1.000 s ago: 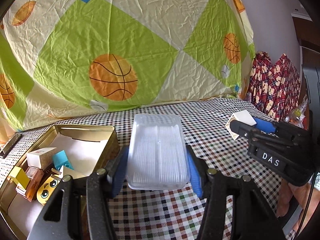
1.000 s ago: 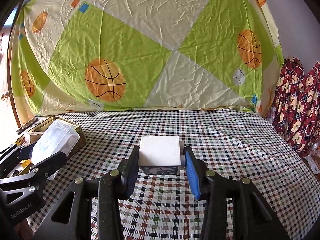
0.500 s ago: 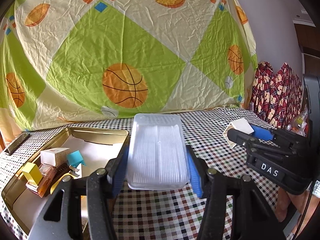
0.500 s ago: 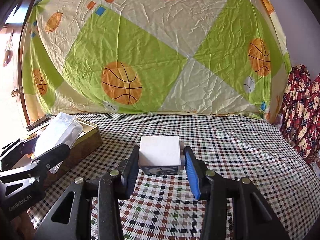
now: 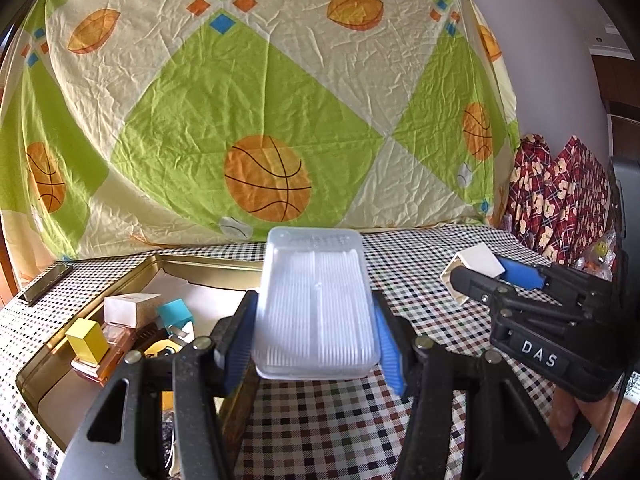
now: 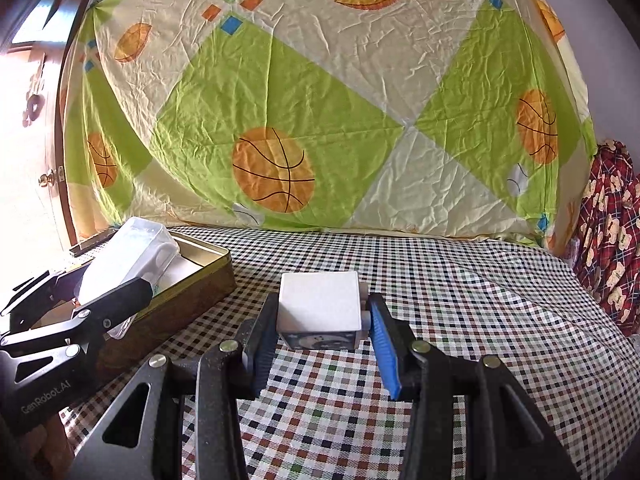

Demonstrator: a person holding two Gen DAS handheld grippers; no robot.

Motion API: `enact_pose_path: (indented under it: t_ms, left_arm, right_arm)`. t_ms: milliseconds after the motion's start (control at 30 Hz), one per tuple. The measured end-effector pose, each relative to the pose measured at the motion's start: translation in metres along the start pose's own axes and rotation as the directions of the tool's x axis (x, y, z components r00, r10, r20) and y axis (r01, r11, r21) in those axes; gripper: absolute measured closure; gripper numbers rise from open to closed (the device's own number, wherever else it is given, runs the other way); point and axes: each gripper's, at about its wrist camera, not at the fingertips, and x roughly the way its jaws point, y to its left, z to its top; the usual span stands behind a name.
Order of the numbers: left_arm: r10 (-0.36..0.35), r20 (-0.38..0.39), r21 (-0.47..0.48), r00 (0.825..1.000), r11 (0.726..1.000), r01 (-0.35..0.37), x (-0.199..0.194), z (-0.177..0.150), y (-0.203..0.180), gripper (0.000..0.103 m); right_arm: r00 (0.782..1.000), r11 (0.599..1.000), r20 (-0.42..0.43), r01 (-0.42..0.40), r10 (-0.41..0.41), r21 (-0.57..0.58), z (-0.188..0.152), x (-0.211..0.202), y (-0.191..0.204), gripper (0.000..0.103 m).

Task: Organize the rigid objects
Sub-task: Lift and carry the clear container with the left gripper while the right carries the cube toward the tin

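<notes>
My left gripper [image 5: 316, 332] is shut on a clear plastic box [image 5: 316, 304] of white sticks, held above the right edge of a gold tin [image 5: 200, 268]. The right wrist view shows the same clear box [image 6: 128, 256] over the tin [image 6: 188, 300] at the left. My right gripper [image 6: 320, 320] is shut on a white cube-shaped box [image 6: 320, 304] with a dark printed front, above the checked tablecloth [image 6: 440, 280]. That white box [image 5: 476, 264] and the right gripper [image 5: 480, 280] appear at the right of the left wrist view.
Inside the tin lie a small white box [image 5: 130, 308], a teal cube [image 5: 174, 314], a yellow-capped bottle [image 5: 90, 344] and a yellow face toy. A flat dark bar [image 5: 44, 284] lies left of the tin. A basketball-print sheet [image 5: 260, 120] hangs behind; red patterned fabric [image 5: 556, 200] sits at the right.
Both grippers moved left with their loads still held; the tin now sits nearer in both views, and the clear box hangs over its right edge.
</notes>
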Motion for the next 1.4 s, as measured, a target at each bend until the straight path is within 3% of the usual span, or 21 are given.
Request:
enact_pose_path:
  t_ms: [1400]
  left_arm:
    - [0.058, 0.065, -0.074, 0.996, 0.996, -0.054, -0.045, -0.01, 0.052, 0.049]
  right_arm:
    - [0.991, 0.989, 0.006, -0.136, 0.137, -0.057, -0.003, -0.012, 0.066, 0.057]
